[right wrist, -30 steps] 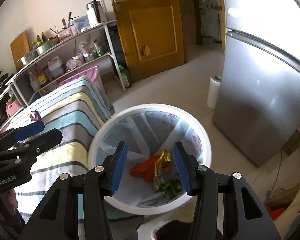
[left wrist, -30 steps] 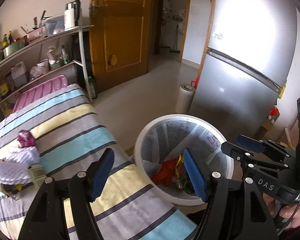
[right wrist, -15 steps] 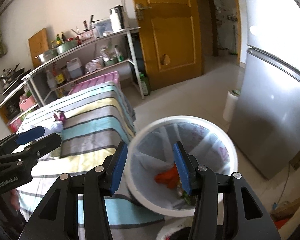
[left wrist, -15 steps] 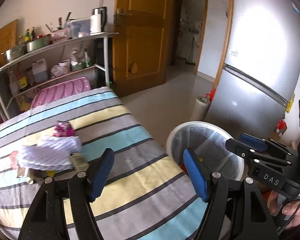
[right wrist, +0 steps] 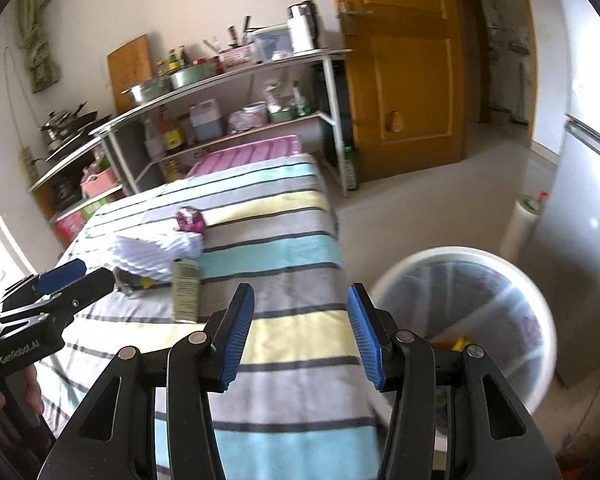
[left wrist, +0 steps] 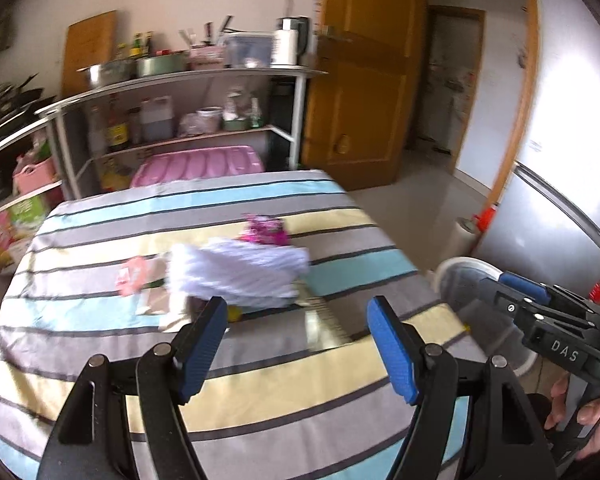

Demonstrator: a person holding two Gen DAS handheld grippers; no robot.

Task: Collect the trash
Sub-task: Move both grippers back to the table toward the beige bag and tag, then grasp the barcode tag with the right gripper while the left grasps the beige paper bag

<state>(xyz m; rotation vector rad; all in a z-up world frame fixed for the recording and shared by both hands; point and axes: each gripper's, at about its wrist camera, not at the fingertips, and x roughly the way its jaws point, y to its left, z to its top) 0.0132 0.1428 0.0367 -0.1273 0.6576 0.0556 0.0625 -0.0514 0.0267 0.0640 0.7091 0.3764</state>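
A heap of trash lies on the striped tablecloth [left wrist: 260,392]: a white foam net [left wrist: 240,276], a magenta wrapper [left wrist: 266,232] behind it, a pink wrapper [left wrist: 134,276] to its left and an olive packet [right wrist: 186,294] at its near side. My left gripper [left wrist: 296,312] is open and empty, just short of the foam net. Over the table's right part, my right gripper [right wrist: 300,300] holds nothing and its jaws are opening. The white lined bin [right wrist: 468,320] stands on the floor right of the table, with orange and yellow trash inside.
A metal shelf rack [left wrist: 180,80] with pots, bottles and a kettle stands behind the table, a pink plastic lid [left wrist: 200,164] in front of it. A wooden door [right wrist: 412,80], a grey fridge [right wrist: 588,208] and a paper roll [right wrist: 522,224] are to the right.
Both views have swung left from above the bin to the table. The bin has slid to the right edge, and the trash heap now lies ahead of my left gripper.
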